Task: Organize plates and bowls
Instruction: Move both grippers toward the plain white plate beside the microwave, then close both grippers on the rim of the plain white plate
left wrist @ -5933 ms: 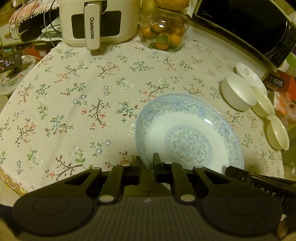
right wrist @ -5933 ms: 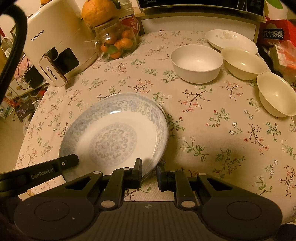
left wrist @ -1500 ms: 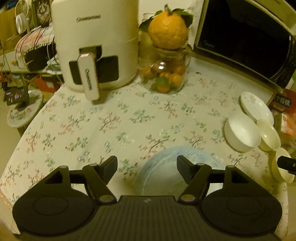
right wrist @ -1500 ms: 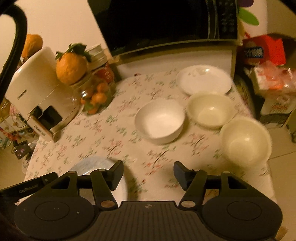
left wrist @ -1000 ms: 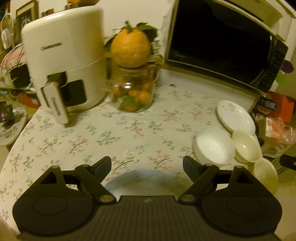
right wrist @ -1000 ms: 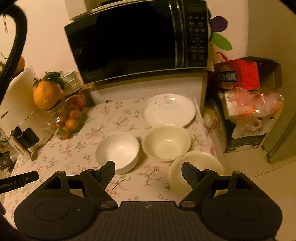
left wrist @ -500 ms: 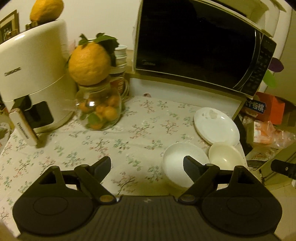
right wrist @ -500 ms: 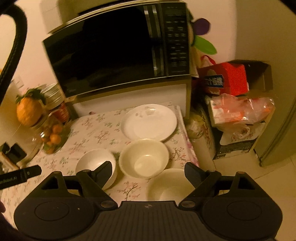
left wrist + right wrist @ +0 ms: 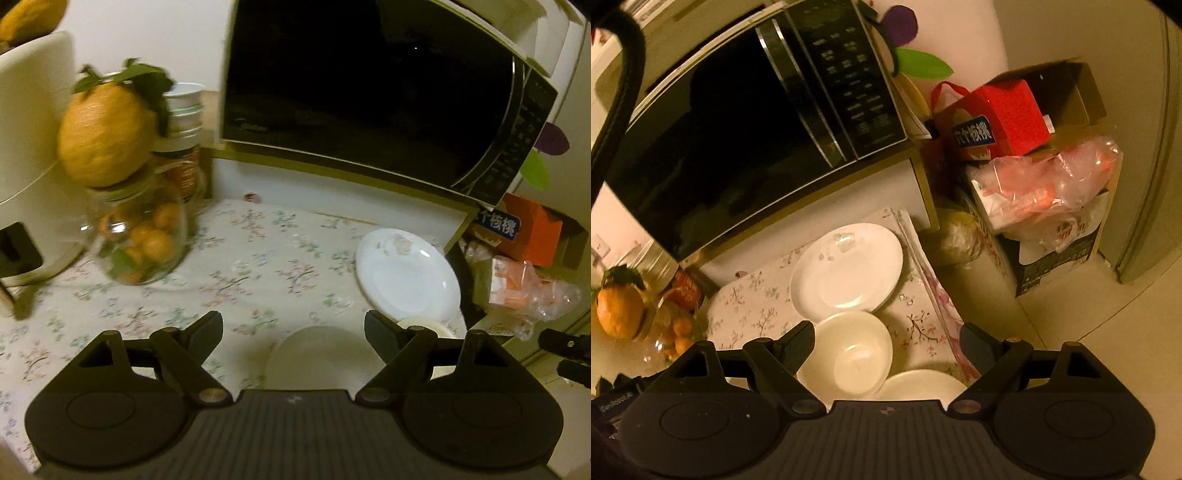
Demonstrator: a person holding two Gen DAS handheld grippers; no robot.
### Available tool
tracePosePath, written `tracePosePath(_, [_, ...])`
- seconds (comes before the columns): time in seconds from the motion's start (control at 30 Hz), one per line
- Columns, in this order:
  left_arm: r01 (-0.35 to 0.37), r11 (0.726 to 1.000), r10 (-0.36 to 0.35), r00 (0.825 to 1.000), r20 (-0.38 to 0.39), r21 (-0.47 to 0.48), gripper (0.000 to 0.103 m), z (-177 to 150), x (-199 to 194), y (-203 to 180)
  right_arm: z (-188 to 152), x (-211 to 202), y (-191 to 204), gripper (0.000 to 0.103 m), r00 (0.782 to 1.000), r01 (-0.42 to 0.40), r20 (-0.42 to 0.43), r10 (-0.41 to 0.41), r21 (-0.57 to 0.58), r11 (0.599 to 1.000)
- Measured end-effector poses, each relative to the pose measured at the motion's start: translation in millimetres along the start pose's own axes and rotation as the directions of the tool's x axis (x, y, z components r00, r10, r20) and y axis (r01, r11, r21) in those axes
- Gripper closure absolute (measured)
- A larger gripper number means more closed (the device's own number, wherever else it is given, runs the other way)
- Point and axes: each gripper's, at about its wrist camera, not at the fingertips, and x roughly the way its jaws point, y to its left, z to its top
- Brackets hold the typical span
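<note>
A white plate (image 9: pixel 406 275) lies at the back right of the floral table (image 9: pixel 258 258), by the microwave; it also shows in the right wrist view (image 9: pixel 847 273). A white bowl (image 9: pixel 314 354) sits just before my open, empty left gripper (image 9: pixel 293 326). A cream bowl (image 9: pixel 847 354) lies between the fingers of my open, empty right gripper (image 9: pixel 886 339), which hovers above it. A second cream bowl (image 9: pixel 923 384) is partly hidden under the right gripper body. The blue patterned plate is out of view.
A black microwave (image 9: pixel 369 99) stands on a shelf behind the plate. A glass jar of oranges (image 9: pixel 140 236) with a big citrus on top and a white air fryer (image 9: pixel 26 147) stand at the left. Boxes and plastic bags (image 9: pixel 1045 195) crowd the table's right edge.
Both grippers let go of the blue plate, opened, rose and swung right toward the white plate and bowls. In the last half second both views moved closer to the microwave corner.
</note>
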Motion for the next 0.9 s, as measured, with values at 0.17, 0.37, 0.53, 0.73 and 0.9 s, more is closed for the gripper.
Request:
tracePosePath(0.17, [0.018, 1.0, -0.018, 1.0, -0.026, -0.011, 0.022, 6, 27, -20, 7, 18, -6, 0.018, 1.0, 0.009, -0.026, -0.008, 0.032, 0.999])
tracePosePath(0.37, [-0.007, 1.0, 0.008, 0.999, -0.051, 0.007, 0.024, 10, 64, -37, 13, 47, -9, 0.018, 0.996, 0.015, -0.083, -0.011, 0.045, 0.999])
tracePosePath(0.53, [-0.002, 1.0, 0.003, 0.998, -0.063, 0.019, 0.025, 15, 87, -44, 20, 69, -11, 0.018, 0.995, -0.003, -0.1, 0.011, 0.07, 0.998])
tracePosePath(0.73, [0.009, 1.0, -0.009, 0.996, -0.085, -0.001, 0.033, 21, 116, -47, 30, 98, -12, 0.018, 0.991, -0.044, -0.118, 0.06, 0.134, 0.99])
tracePosePath(0.9, [0.008, 1.0, -0.006, 0.995, -0.103, 0.019, 0.038, 22, 134, -54, 32, 124, -8, 0.025, 0.983, -0.071, -0.155, 0.097, 0.168, 0.983])
